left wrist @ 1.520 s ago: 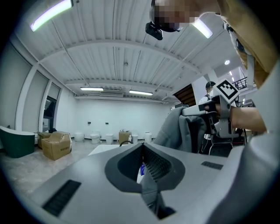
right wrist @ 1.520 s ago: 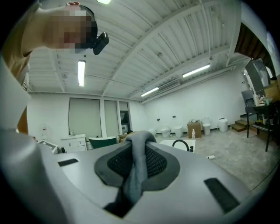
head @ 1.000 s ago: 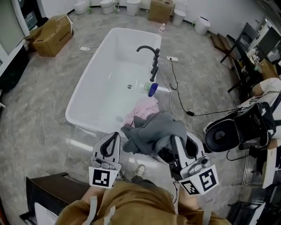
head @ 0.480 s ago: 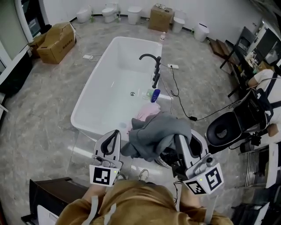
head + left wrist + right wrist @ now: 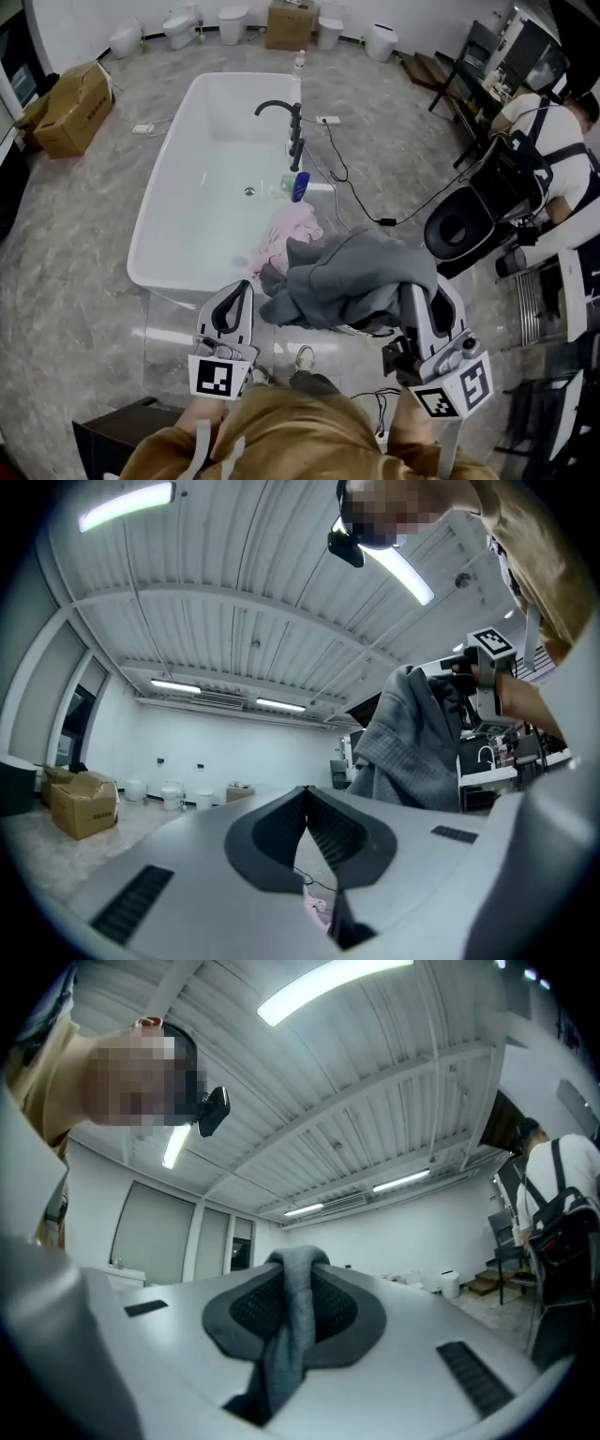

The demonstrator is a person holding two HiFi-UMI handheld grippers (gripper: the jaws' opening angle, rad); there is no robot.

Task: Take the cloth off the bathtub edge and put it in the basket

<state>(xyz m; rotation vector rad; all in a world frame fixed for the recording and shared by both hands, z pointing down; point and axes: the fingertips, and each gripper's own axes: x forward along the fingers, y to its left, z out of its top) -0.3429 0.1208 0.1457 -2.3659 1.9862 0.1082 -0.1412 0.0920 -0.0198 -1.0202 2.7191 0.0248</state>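
While the right gripper is clamped on a fold of the grey cloth, the bulk hangs to its left, toward the left gripper, which is closed w/ nothing in it. The cloth looks lifted clear of the bathtub edge; a pink cloth lies on that edge. No basket can be made out for sure, so the drop probably falls to the right hand.
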